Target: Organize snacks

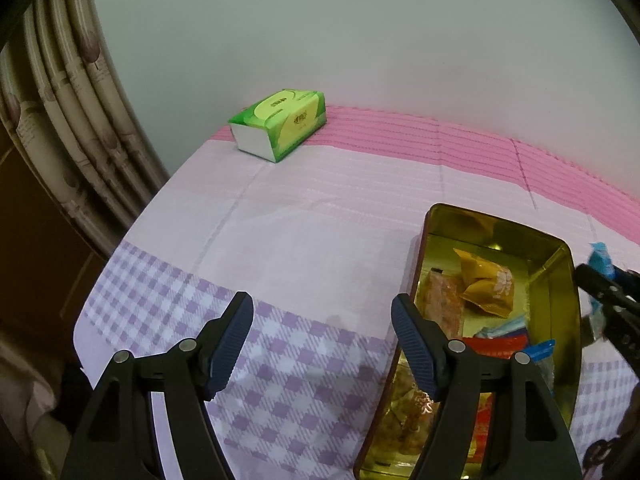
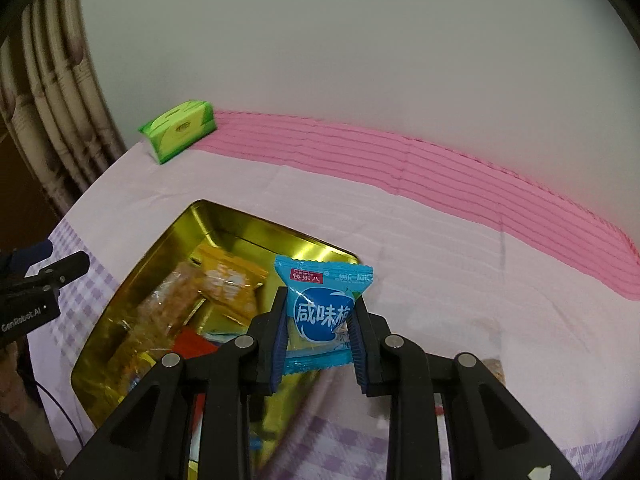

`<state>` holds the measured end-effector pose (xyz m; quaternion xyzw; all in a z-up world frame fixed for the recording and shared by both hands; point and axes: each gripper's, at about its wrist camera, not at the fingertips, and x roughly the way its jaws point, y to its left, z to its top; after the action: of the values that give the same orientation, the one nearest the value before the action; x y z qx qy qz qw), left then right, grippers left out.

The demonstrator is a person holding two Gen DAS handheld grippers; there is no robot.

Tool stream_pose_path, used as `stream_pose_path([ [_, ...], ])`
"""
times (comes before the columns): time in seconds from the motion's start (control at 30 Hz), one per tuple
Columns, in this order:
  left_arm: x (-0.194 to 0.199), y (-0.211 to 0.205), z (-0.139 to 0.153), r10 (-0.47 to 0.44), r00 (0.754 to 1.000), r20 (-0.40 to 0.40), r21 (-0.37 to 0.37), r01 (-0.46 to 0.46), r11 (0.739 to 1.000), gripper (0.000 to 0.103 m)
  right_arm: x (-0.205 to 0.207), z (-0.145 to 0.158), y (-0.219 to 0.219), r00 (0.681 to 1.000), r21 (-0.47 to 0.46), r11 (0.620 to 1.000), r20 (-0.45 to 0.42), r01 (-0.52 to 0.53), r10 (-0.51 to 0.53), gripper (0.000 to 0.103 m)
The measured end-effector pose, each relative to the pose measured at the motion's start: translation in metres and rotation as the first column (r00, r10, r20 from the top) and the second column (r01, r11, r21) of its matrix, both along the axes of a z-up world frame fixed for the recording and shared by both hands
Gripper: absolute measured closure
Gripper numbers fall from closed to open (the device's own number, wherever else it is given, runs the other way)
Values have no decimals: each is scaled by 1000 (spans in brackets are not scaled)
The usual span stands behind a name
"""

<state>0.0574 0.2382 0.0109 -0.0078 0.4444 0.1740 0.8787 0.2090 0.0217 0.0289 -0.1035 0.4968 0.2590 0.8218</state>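
Note:
A gold tin box [image 1: 560,300] stands open on the table and holds several snack packets, among them a yellow packet [image 1: 486,284]. My left gripper [image 1: 322,320] is open and empty, just left of the tin. My right gripper [image 2: 320,320] is shut on a blue snack packet [image 2: 323,312] and holds it above the tin's right edge [image 2: 280,232]. The right gripper also shows at the right edge of the left wrist view [image 1: 608,300]. The left gripper shows at the left edge of the right wrist view [image 2: 40,292].
A green tissue pack [image 1: 278,124] lies at the table's far left corner by the wall, also in the right wrist view [image 2: 178,130]. A pink and lilac checked cloth [image 1: 300,220] covers the table. A curtain [image 1: 60,100] hangs at left. A small brown snack [image 2: 494,368] lies right of my right gripper.

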Motion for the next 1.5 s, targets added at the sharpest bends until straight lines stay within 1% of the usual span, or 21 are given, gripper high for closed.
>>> stream_pose_path([
  [0.23,-1,-3,1,-13,1000,4,4,13,1000,31,1,-15,23,999,-37,998,-21,-40,40,78],
  [0.47,0,-5,1,-20,1000,2,-2,20,1000,31,2,-27,32,998,-73,996,-36,-53,51,78],
  [0.8,0,-6,0,-35,999,2,-17,35,999,30,5,-34,35,997,-80,995,-52,-55,51,77],
  [0.93,0,-7,0,-41,999,2,-18,41,999,30,5,-36,34,996,-72,996,-72,-56,50,75],
  [1.03,0,-8,0,-47,999,2,-16,47,999,30,3,-36,35,996,-71,996,-72,-61,56,74],
  [1.1,0,-9,0,-50,999,1,-17,50,999,30,2,-35,35,996,-70,996,-66,-62,57,71],
  [1.23,0,-13,-1,-65,998,3,-6,65,998,30,1,-29,34,997,-61,997,-51,-57,54,61],
  [1.33,0,-18,-2,-81,997,0,6,81,997,30,0,-23,30,998,-53,997,-38,-52,50,61],
  [1.5,-1,-28,-2,-113,994,0,24,113,993,30,-1,-10,16,999,-13,999,-28,-30,30,61],
])
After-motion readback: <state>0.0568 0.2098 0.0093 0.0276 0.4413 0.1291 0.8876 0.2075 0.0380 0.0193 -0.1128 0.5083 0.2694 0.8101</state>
